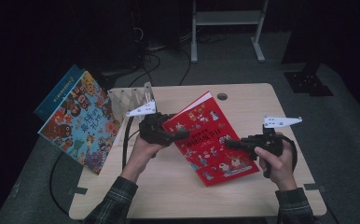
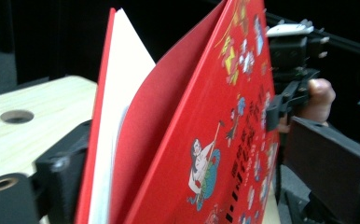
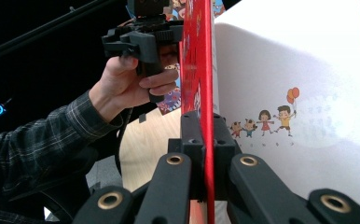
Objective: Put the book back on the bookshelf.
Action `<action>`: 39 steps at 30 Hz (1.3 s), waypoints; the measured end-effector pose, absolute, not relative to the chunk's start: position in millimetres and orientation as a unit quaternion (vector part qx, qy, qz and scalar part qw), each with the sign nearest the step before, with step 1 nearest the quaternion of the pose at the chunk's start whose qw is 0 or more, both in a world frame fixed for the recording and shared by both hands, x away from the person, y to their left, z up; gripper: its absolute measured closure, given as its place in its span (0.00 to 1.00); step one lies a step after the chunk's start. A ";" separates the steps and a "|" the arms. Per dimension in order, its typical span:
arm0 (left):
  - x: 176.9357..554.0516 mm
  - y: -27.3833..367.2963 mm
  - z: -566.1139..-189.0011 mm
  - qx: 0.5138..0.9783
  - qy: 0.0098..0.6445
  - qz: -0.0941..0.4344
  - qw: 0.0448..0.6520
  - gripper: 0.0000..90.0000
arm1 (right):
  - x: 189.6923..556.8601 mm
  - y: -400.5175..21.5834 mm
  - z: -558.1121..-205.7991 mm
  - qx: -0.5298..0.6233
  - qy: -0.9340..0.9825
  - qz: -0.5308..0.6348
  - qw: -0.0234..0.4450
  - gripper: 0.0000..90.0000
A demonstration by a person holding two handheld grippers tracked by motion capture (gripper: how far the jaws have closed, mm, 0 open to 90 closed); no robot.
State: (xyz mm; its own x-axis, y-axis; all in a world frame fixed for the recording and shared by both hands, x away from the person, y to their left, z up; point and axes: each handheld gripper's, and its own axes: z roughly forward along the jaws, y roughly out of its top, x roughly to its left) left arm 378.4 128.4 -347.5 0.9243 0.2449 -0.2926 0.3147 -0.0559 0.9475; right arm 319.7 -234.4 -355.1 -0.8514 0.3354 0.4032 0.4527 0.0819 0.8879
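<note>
1. Thin red picture book (image 2: 225, 140): bottom and top cut off by frame edges in left gripper view.
2. Cover lettering too blurred to read.
3. Colourful illustrated book (image 1: 82, 123) leaning at table's left: title illegible.

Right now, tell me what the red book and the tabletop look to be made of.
Red book: probably paper with a glossy card cover; it flexes open and catches light, with white pages inside. Tabletop: pale wood or wood-look laminate, matte, with faint grain lines and a round hole.
</note>
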 end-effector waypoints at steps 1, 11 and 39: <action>378.1 128.7 -347.1 0.726 0.191 -0.025 0.660 0.09 | 319.6 -234.3 -355.5 -0.266 -0.734 -0.624 0.044 0.98; 377.0 137.4 -346.6 0.717 0.182 -0.028 0.672 0.36 | 319.0 -235.5 -358.5 -0.255 -0.729 -0.634 0.045 0.98; 366.5 144.9 -315.6 0.740 0.119 -0.044 0.660 0.88 | 328.3 -230.6 -375.2 -0.225 -0.776 -0.589 0.003 0.76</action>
